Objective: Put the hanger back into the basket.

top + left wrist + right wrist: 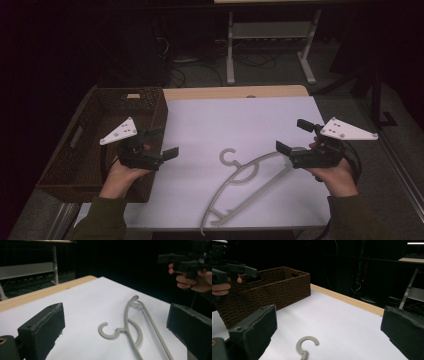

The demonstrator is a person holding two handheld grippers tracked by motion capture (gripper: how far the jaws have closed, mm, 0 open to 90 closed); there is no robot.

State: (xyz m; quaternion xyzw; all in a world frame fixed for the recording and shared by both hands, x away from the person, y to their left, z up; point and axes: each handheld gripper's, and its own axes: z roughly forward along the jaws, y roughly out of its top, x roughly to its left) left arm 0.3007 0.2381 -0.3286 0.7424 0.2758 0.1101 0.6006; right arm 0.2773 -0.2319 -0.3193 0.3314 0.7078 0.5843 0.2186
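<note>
Both claws hang spread and hold nothing, the left claw (162, 142) beside the basket (85, 165) and the right claw (295, 136) just above the hanger's (240, 180) far shoulder. The hanger lies flat on the surface (240, 125) between the 2, its hook (108, 331) toward the left claw. It looks light, stiff, thin and somewhat slick, so I would pinch the neck or a shoulder bar.

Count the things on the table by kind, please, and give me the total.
Hanger: 1
Basket: 1
Total: 2
</note>
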